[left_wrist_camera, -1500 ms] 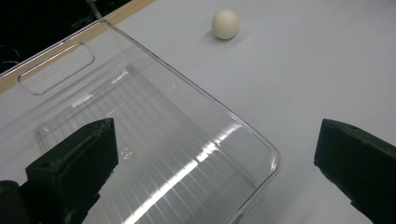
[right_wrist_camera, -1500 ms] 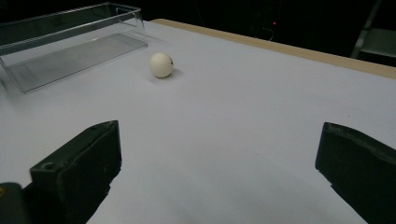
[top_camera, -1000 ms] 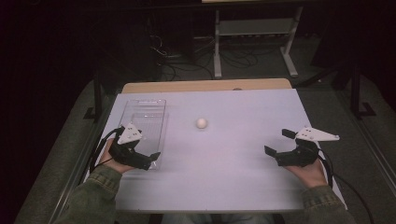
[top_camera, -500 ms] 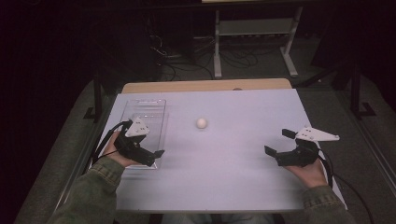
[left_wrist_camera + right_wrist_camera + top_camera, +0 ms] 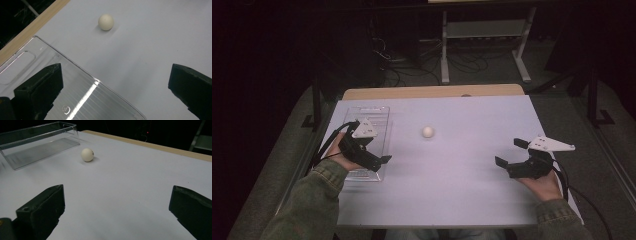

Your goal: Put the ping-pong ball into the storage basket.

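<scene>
On a white table [image 5: 447, 190] in a dark room, a person in an olive-green jacket holds a black two-jaw tool in each hand, both of them open and holding nothing. At the left of the high view, the left tool [image 5: 382, 161] hovers over the near end of a clear plastic tray [image 5: 379, 116], a long, shallow box with low walls that lies lengthwise along the table's left edge; in the left gripper view, the tool's left jaw stands above the tray's ribbed floor and its right jaw above bare table, with the tray's curved rim [image 5: 82, 71] running between them. Whether the tool touches the tray cannot be told. A small cream-white ball [image 5: 428, 131] rests on the table just to the right of the tray, apart from its wall and nearer the far edge than the near one; the left gripper view shows the ball [image 5: 106, 22] beyond the jaws, casting a soft shadow. The right tool [image 5: 510, 156] sits low at the table's right side, well apart from the ball, jaws spread wide and aimed across the table to the left; in the right gripper view, the ball [image 5: 87, 154] lies ahead with a dark speck on its side, and the tray [image 5: 37, 145] stands beyond it at the upper left. A strip of pale wood [image 5: 432, 92] shows along the table's far edge.
</scene>
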